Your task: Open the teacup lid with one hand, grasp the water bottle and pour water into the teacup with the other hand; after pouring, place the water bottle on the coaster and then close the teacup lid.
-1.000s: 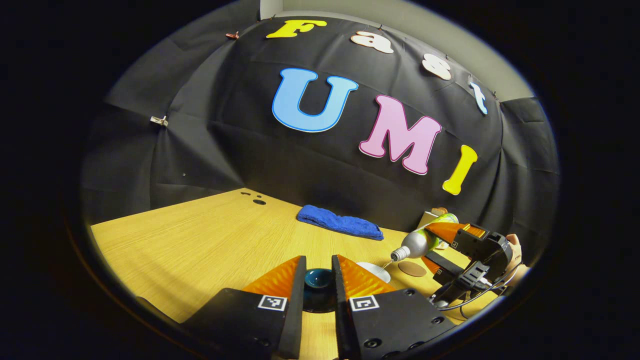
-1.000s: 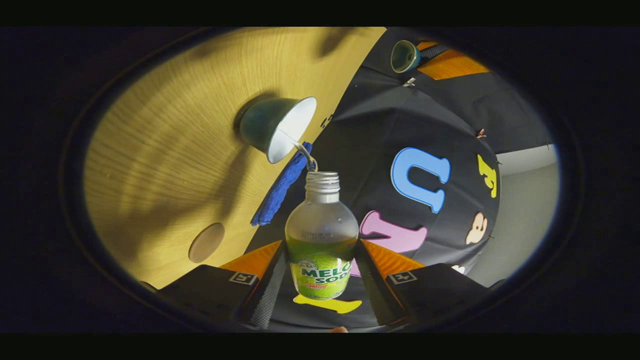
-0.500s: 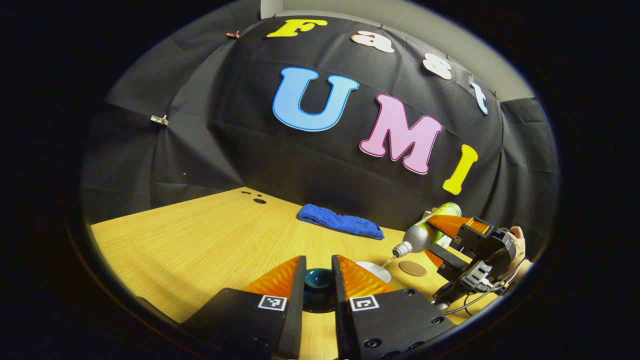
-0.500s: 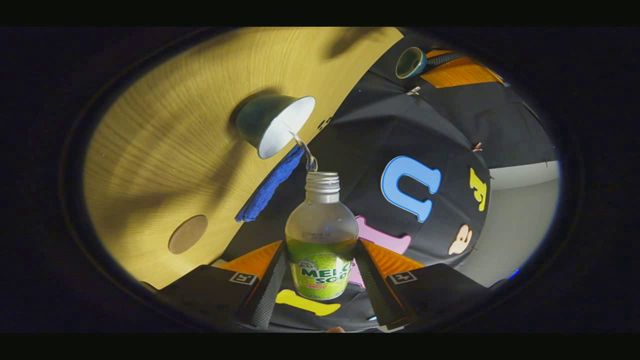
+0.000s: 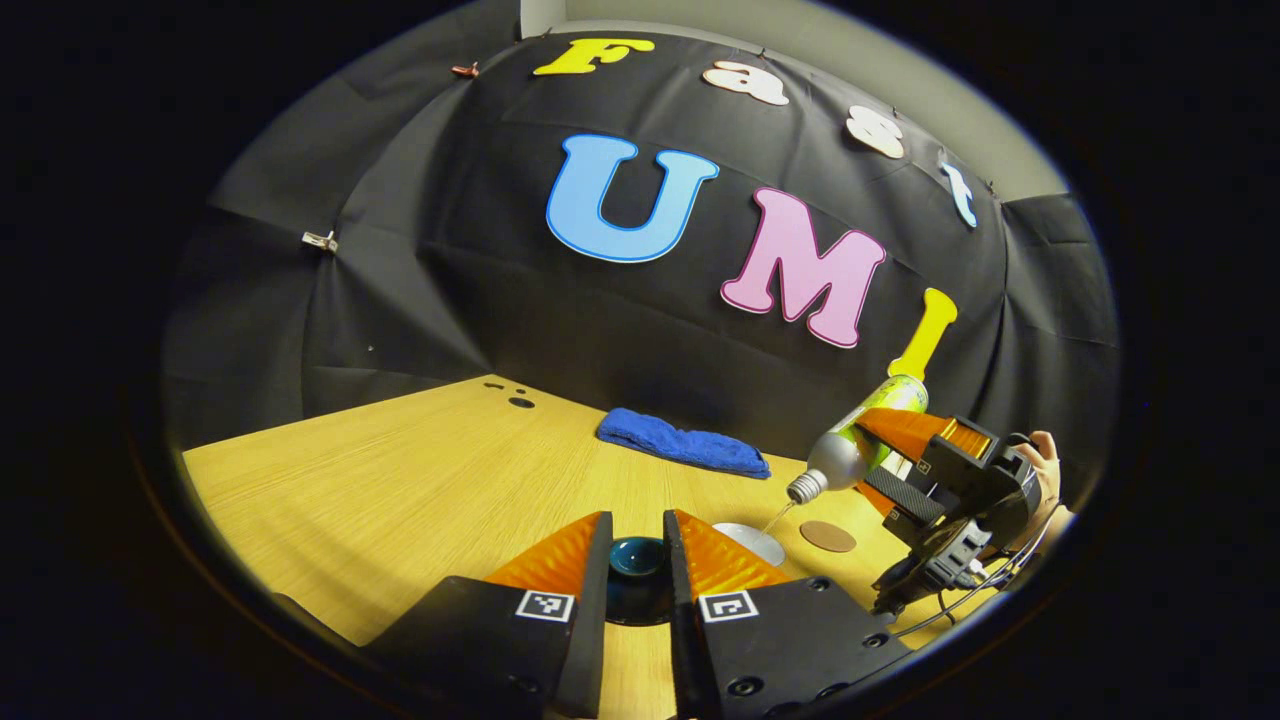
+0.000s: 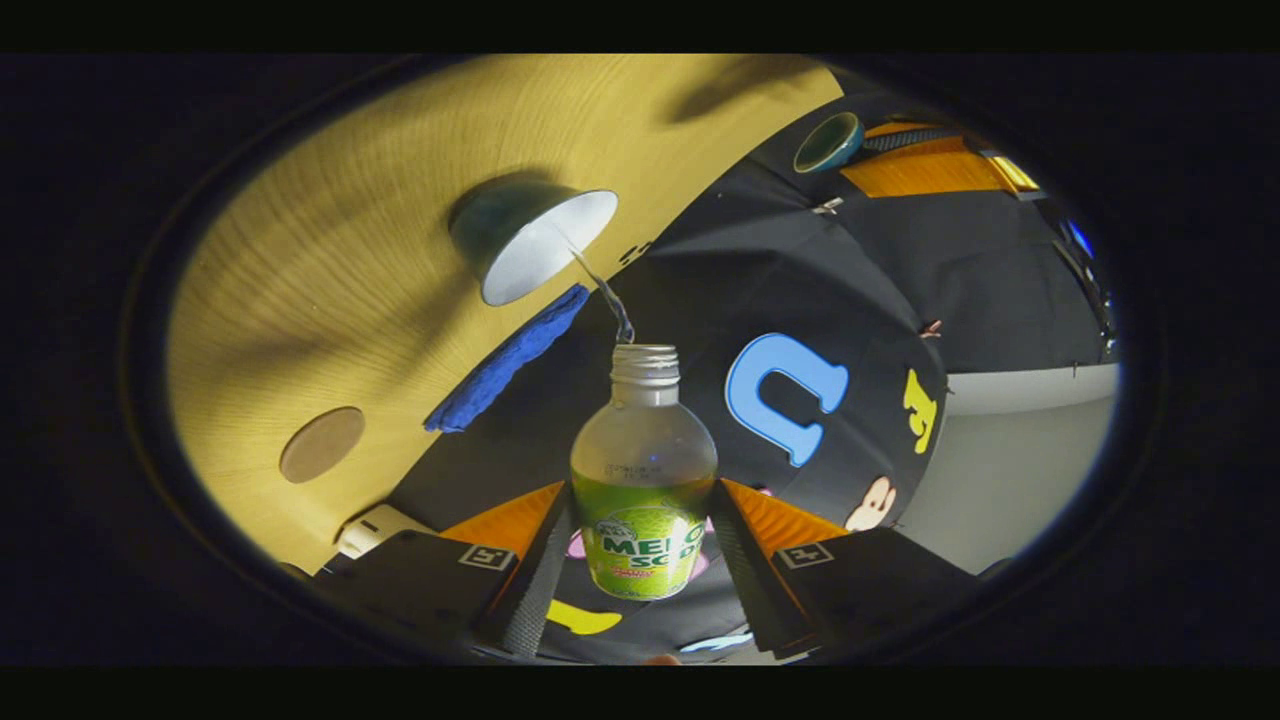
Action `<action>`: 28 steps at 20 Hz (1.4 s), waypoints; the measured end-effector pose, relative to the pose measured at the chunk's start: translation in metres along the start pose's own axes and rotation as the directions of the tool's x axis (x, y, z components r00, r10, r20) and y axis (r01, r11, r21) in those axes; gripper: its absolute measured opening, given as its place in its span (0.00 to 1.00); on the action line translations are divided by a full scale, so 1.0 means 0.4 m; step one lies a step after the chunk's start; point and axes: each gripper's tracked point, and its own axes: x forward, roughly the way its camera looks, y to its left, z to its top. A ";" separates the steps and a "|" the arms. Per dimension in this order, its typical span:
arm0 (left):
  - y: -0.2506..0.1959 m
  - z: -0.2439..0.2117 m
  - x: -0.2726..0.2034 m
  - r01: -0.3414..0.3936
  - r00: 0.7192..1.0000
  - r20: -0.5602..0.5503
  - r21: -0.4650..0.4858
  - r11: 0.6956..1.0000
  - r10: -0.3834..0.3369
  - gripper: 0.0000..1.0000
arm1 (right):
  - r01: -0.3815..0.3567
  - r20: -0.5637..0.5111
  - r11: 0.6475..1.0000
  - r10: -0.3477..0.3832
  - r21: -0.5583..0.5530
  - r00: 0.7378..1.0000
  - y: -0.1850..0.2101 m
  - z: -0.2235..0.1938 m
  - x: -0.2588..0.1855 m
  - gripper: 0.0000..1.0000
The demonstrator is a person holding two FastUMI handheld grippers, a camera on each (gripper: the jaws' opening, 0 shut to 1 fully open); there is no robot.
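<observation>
Two views take in the pour. In the left gripper view, the left gripper [image 5: 637,560] has its jaws closed on the knob of the dark teal teacup lid [image 5: 637,570], holding it above the wooden worktop [image 5: 420,480]. Just to its right the white inside of the teacup [image 5: 750,540] peeks out from behind one finger, and the round brown coaster [image 5: 828,536] lies on the worktop just beyond it. Farther right the right gripper [image 5: 880,455], with a hand [image 5: 1045,462] behind it, holds the water bottle [image 5: 850,445] tilted neck-down over the teacup, a thin stream of water falling from its mouth. A folded blue cloth [image 5: 680,445] lies near the black wall. In the right gripper view, the scene appears rolled over: the right gripper [image 6: 645,545] has its jaws pressed on both sides of the green-labelled water bottle [image 6: 643,480], uncapped, its stream arcing into the teacup [image 6: 530,245], which stands on the worktop [image 6: 350,270]. The coaster [image 6: 322,444] lies well apart from the cup, bare; the blue cloth [image 6: 505,360] lies between cup and wall. Far off, the left gripper [image 6: 880,150] holds the teacup lid [image 6: 828,142].
</observation>
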 end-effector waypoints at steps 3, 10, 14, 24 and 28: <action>0.001 0.001 0.003 0.000 1.000 -0.001 -0.002 1.000 0.000 0.31 | 0.018 0.008 0.999 -0.018 -0.037 1.000 -0.007 -0.006 0.001 0.80; 0.006 0.002 0.002 -0.004 1.000 0.000 -0.003 1.000 0.004 0.31 | 0.031 0.031 0.996 -0.028 -0.083 0.999 -0.015 0.001 0.007 0.79; 0.008 0.002 0.001 -0.003 1.000 0.000 -0.014 1.000 0.003 0.31 | 0.029 0.032 0.996 -0.026 -0.080 0.999 -0.013 0.012 0.006 0.79; 0.016 0.004 0.003 -0.016 1.000 0.006 -0.013 1.000 0.016 0.31 | -0.132 0.023 0.947 0.131 0.292 0.991 0.110 0.030 -0.028 0.79; 0.016 0.008 0.002 -0.024 1.000 0.017 -0.013 1.000 0.025 0.31 | -0.192 0.035 0.833 0.204 0.519 0.978 0.154 0.041 -0.045 0.80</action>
